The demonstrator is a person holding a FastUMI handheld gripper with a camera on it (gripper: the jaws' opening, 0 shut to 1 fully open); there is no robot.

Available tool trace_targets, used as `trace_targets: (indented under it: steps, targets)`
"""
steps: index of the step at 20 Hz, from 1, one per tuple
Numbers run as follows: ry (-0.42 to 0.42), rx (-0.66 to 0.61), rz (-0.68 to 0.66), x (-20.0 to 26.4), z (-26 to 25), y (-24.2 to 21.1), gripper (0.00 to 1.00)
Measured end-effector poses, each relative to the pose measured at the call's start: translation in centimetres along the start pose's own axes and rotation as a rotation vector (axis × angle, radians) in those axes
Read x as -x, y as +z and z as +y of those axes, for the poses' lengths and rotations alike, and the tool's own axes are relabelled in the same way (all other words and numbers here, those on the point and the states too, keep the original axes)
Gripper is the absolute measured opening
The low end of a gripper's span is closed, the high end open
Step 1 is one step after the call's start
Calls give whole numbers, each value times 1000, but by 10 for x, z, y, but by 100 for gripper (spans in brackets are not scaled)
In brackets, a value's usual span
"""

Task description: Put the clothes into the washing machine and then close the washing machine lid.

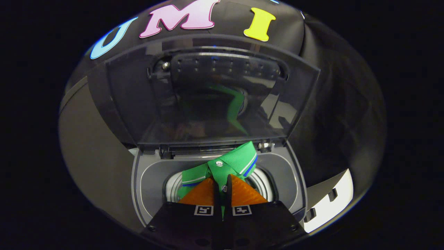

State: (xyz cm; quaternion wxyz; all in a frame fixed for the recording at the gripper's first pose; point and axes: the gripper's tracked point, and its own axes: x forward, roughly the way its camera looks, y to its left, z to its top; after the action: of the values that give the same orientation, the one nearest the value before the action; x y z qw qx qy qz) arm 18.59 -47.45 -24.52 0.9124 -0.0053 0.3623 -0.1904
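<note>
tongs (222,185) pinching shut on the green shirt (225,165) | shirt hanging right over the washing machine (149,180) drum opening, trailing ahead toward the raised lid (211,93) | straight down is looking like the way in

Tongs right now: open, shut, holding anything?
Tongs: shut on the green shirt, held over the washing machine drum opening; lid stands open.
</note>
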Motion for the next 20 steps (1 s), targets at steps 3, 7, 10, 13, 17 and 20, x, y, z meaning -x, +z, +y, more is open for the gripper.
trace_targets:
  steps: [3, 7, 10, 13, 17, 20]
  targets:
    - [27, -21, 38, -16, 4, -19, 5]
    - [52, -21, 100, -36, 4, -42, 5]
    - [84, -57, 136, -47, 10, -57, 5]
    - [55, -55, 206, -54, 2, -75, 10]
    - [93, -84, 200, -59, 5, -70, 63]
    - [92, -58, 216, -62, 3, -77, 100]
